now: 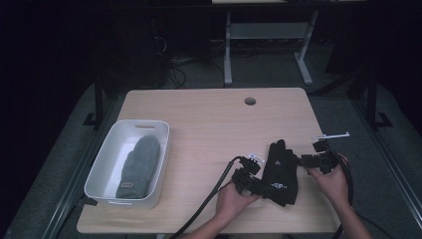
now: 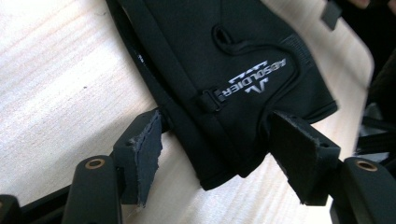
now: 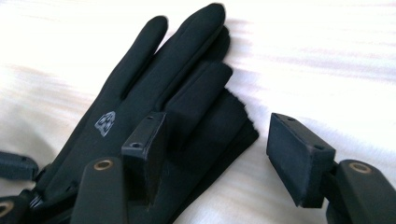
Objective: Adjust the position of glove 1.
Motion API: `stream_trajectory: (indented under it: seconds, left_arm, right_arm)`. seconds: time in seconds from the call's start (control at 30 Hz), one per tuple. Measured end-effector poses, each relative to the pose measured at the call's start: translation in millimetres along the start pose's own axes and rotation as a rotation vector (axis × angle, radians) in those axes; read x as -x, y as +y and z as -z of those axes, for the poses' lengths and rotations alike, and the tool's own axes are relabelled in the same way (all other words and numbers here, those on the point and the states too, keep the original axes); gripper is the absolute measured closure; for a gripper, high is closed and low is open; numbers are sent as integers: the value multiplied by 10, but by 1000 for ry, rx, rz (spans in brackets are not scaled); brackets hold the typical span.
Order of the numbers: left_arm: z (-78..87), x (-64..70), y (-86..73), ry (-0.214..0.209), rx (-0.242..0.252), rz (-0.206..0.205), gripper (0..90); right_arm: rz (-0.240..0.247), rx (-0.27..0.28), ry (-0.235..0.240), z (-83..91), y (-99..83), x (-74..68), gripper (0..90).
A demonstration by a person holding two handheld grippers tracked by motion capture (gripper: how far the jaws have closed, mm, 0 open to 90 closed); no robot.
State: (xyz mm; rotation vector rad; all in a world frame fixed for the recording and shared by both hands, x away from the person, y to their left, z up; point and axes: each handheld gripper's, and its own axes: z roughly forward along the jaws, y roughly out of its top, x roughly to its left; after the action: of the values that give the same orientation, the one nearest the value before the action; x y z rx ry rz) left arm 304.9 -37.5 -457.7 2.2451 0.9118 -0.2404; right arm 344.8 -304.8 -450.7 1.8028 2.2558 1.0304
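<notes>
A black glove (image 1: 281, 172) lies flat on the wooden table (image 1: 209, 124), right of centre, its fingers pointing away from the person. My left gripper (image 1: 259, 185) is at the glove's cuff end. In the left gripper view it (image 2: 219, 154) is open, with its jaws on either side of the cuff corner of the glove (image 2: 224, 56), which carries white lettering. My right gripper (image 1: 304, 160) is at the glove's right edge. It (image 3: 219, 149) stands open too, its left jaw over the edge of the glove (image 3: 154, 84) and its right jaw over bare table.
A white plastic bin (image 1: 102, 169) stands at the table's left front with a grey mitten (image 1: 139, 164) lying inside. A round cable hole (image 1: 250, 101) sits near the far edge. Desk legs and cables stand on the dark floor beyond.
</notes>
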Motion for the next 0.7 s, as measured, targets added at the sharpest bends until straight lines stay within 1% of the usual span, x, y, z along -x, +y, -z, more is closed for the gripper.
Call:
stream_trajectory:
  seconds: [0.03, 0.1, 0.13, 0.2, 0.23, 0.3, 0.33, 0.4, 0.47, 0.5, 0.53, 0.57, 0.63, 0.7]
  left_arm:
    - [-1, 2, 1, 8, 0, -7, 366]
    - [-12, 12, 7, 20, 8, -5, 400]
    - [-15, 15, 10, 33, 6, -19, 423]
    - [-21, 21, 16, 52, 8, -27, 481]
    - [-21, 11, 21, 57, 8, -42, 510]
    - [-25, 6, 23, 62, 12, -45, 562]
    - [-27, -6, 26, 64, 14, -43, 591]
    - [-22, -28, 34, 56, 9, -36, 610]
    - [-13, -40, 35, 39, 8, -20, 591]
    - [-9, -42, 30, 16, 8, 2, 538]
    - [-14, -42, 28, -26, 8, 28, 462]
    - [-13, -35, 28, -36, 3, 34, 390]
    - [-7, 11, 23, -32, 9, 21, 333]
    - [-22, 44, 21, -12, -1, -5, 328]
  right_arm:
    - [6, 4, -9, -12, 16, 5, 374]
    - [10, 2, -19, -23, 39, 3, 374]
    - [13, -1, -24, -33, 48, 0, 375]
    - [28, -20, -34, -69, 56, -6, 382]
    - [33, -29, -35, -86, 56, -13, 390]
    - [34, -38, -35, -98, 54, -15, 402]
    - [26, -42, -17, -114, 46, -10, 440]
    - [25, -38, -11, -119, 35, -2, 445]
    - [26, -40, -7, -117, 33, 0, 458]
    - [27, -40, -7, -117, 32, -3, 462]
    - [29, -39, -10, -119, 29, -9, 474]
    - [31, -42, -13, -120, 27, -21, 483]
    - [39, -43, -17, -125, 29, -33, 487]
    - [40, -46, -19, -124, 29, -38, 489]
